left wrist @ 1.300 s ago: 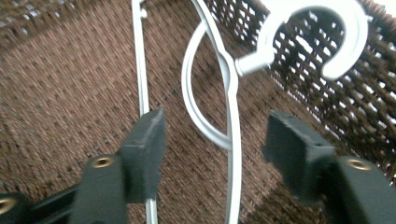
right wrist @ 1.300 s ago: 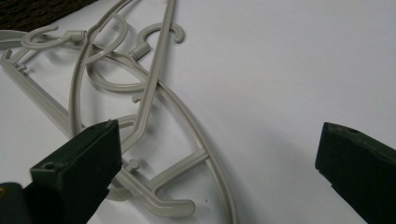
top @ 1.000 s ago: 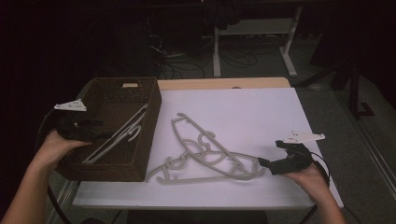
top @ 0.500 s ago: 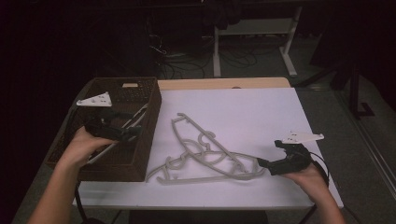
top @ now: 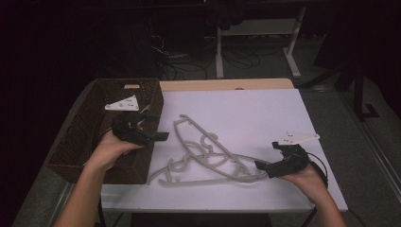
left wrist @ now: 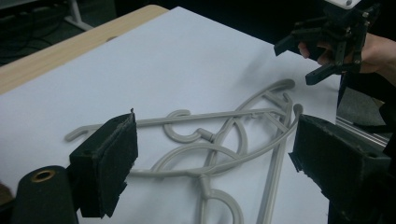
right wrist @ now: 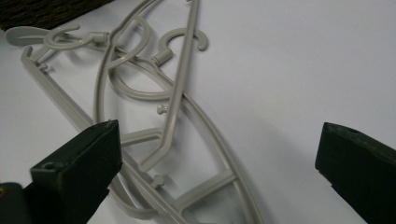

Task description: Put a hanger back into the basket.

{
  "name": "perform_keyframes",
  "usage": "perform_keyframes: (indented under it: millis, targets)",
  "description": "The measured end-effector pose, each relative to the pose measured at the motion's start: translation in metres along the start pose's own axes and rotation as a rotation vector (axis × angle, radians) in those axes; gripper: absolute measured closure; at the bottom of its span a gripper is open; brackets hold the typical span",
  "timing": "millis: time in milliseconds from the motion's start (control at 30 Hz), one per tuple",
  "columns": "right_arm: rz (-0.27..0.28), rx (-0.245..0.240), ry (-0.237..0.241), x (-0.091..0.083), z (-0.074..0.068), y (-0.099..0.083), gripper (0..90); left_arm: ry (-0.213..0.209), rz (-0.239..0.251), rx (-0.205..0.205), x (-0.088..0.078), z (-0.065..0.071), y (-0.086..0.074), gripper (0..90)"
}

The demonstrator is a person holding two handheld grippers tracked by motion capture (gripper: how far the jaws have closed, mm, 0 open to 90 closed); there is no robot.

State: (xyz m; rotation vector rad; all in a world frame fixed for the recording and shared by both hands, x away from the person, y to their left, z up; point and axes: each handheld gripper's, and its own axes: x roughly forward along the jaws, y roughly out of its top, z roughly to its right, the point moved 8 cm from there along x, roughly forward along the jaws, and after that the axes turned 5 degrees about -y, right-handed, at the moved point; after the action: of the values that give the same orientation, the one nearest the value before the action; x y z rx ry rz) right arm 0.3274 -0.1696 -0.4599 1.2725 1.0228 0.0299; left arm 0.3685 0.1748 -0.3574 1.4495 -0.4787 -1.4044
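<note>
Both grippers, L (top: 158,136) & R (top: 259,165), wide open, holding nothing. Grey plastic hangers (top: 208,158) lay tangled on white tabletop (top: 265,118) beside brown wicker basket (top: 75,137). Risk: lifting one probably drags the rest, hooks interlocked.

The left hand (top: 109,149) reaches in from the bottom left and holds the left gripper (top: 158,136) raised, its jaws pointing right and spread wide with nothing between them (the left gripper view shows the gap plainly). The right hand (top: 305,178) sits low at the near right, its right gripper (top: 262,166) aimed left, jaws likewise wide apart and empty.
</note>
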Motion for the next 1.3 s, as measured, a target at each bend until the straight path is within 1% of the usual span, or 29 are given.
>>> perform_keyframes:
  millis: [100,133,167,200,233,267,367,400,467,567,633,700,767,833,900,1033,1100,1200,1233,1267,1300]
  targets:
    - [-0.006,-0.005,0.012,0.005,-0.005,0.003,0.3,-0.014,0.010,-0.001,0.008,0.003,0.001,13.0]
    - [-0.013,-0.011,0.018,0.007,-0.007,0.004,0.3,-0.018,0.005,0.002,0.011,0.004,0.000,12.4]
    - [-0.024,-0.019,0.026,0.011,-0.012,0.007,0.4,-0.021,0.001,0.006,0.013,0.005,0.000,12.2]
    - [-0.024,-0.019,0.026,0.011,-0.012,0.007,0.4,-0.025,0.001,0.008,0.015,0.007,0.000,12.2]
    - [-0.027,-0.023,0.033,0.013,-0.015,0.009,2.4,-0.029,-0.003,0.013,0.017,0.007,0.000,11.8]
    - [-0.033,-0.037,0.049,0.017,-0.022,0.013,3.7,-0.032,-0.005,0.014,0.019,0.008,0.000,11.5]
    - [-0.037,-0.043,0.057,0.020,-0.026,0.015,4.1,-0.039,-0.011,0.018,0.022,0.010,-0.001,11.5]
    - [-0.058,-0.067,0.083,0.029,-0.038,0.021,7.6,-0.045,-0.017,0.019,0.025,0.012,-0.002,11.5]
    - [-0.064,-0.075,0.095,0.032,-0.042,0.023,10.3,-0.047,-0.018,0.018,0.026,0.013,-0.002,11.5]
    - [-0.080,-0.096,0.123,0.042,-0.054,0.029,14.1,-0.051,-0.021,0.020,0.028,0.014,-0.003,11.5]
    - [-0.098,-0.103,0.140,0.049,-0.062,0.032,17.3,-0.052,-0.025,0.020,0.030,0.014,-0.004,11.5]
    - [-0.114,-0.120,0.158,0.056,-0.071,0.035,21.2,-0.054,-0.027,0.021,0.031,0.015,-0.004,11.6]
    - [-0.122,-0.141,0.177,0.064,-0.080,0.038,27.1,-0.054,-0.030,0.020,0.032,0.015,-0.005,11.6]
    - [-0.142,-0.143,0.193,0.072,-0.088,0.040,32.6,-0.057,-0.032,0.021,0.033,0.016,-0.006,11.7]
    - [-0.169,-0.156,0.213,0.080,-0.096,0.042,37.4,-0.060,-0.035,0.022,0.033,0.016,-0.006,11.7]
    - [-0.230,-0.172,0.230,0.097,-0.109,0.039,44.6,-0.065,-0.034,0.022,0.033,0.018,-0.006,11.8]
    - [-0.256,-0.184,0.232,0.105,-0.112,0.037,49.0,-0.066,-0.032,0.021,0.033,0.018,-0.006,11.9]
    - [-0.283,-0.203,0.227,0.113,-0.116,0.034,56.0,-0.069,-0.034,0.025,0.034,0.019,-0.007,12.0]
    - [-0.305,-0.213,0.211,0.116,-0.117,0.031,59.8,-0.069,-0.037,0.027,0.034,0.019,-0.007,12.0]
    - [-0.305,-0.213,0.211,0.116,-0.117,0.031,59.8,-0.069,-0.037,0.027,0.034,0.019,-0.007,12.0]
    - [-0.312,-0.218,0.207,0.117,-0.117,0.029,61.8,-0.069,-0.036,0.026,0.034,0.019,-0.007,12.0]
